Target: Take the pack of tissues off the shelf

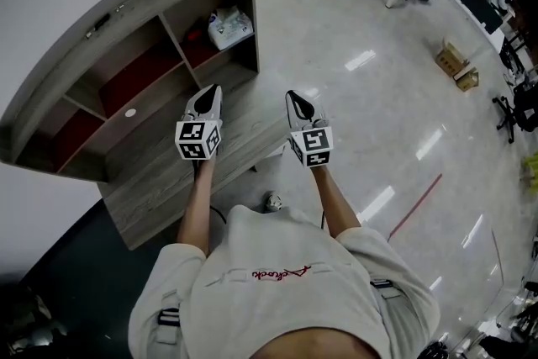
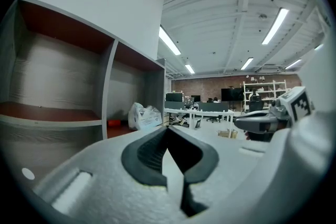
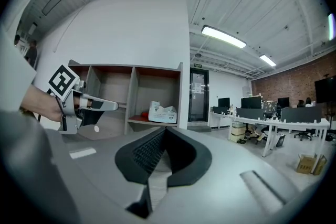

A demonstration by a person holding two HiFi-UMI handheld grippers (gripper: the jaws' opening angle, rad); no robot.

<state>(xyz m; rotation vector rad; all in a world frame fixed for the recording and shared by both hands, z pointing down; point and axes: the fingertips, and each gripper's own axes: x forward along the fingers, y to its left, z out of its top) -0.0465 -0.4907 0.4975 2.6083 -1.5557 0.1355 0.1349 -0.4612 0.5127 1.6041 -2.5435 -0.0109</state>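
Both tools [image 1: 213, 90] [image 1: 291, 95] — closed — hover short of the tissue pack [image 1: 229, 27].

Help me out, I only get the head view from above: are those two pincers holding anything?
Observer: The left gripper holds nothing. Its own view shows the jaws together with nothing between them.
Visitor: And the other one?
Observer: The right gripper is also shut and empty in its own view.
Visitor: What is that red spot next to the tissues?
Observer: Seen from the side in the right gripper view, it is a small, low red thing. It lies just left of the pack of tissues, on the same red board.
Visitor: What lies past the shelf?
Observer: A doorway stands right beside the end panel of the shelf.
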